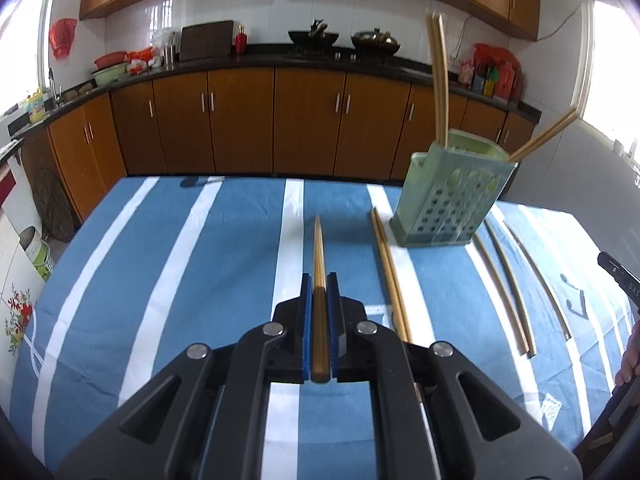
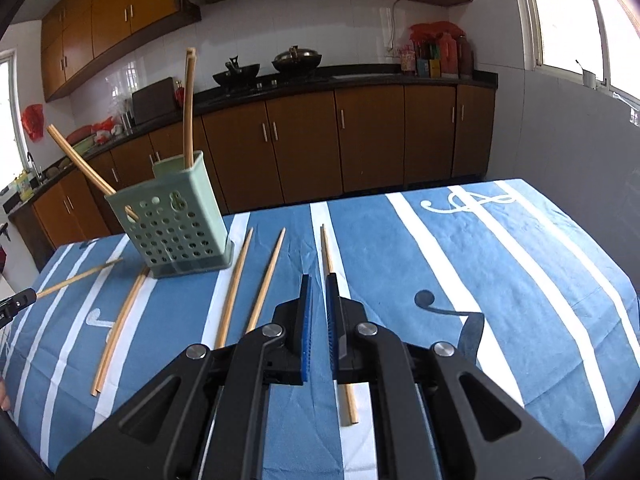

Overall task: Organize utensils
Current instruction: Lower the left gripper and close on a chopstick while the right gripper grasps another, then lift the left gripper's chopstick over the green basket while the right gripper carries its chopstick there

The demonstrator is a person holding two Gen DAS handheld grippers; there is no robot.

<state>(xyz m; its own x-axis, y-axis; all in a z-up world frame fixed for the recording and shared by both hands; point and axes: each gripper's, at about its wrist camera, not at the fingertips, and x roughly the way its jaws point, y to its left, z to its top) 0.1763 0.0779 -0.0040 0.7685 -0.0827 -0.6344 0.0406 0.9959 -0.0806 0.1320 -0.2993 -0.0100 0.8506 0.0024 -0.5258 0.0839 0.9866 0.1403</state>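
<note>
From the left wrist, the left gripper (image 1: pixel 319 284) clamps a chopstick (image 1: pixel 318 256) along its fingers; the green holder (image 1: pixel 452 204) stands ahead to its right, so tip the point down over the rim. From the right wrist, the right gripper (image 2: pixel 319 284) looks pinched together and empty, loose chopsticks (image 2: pixel 236 284) lying ahead-left.

Matt wooden chopsticks (image 1: pixel 319 264), perforated plastic holder (image 1: pixel 452 196) (pale green), cloth tablecloth (image 1: pixel 200 260).
</note>
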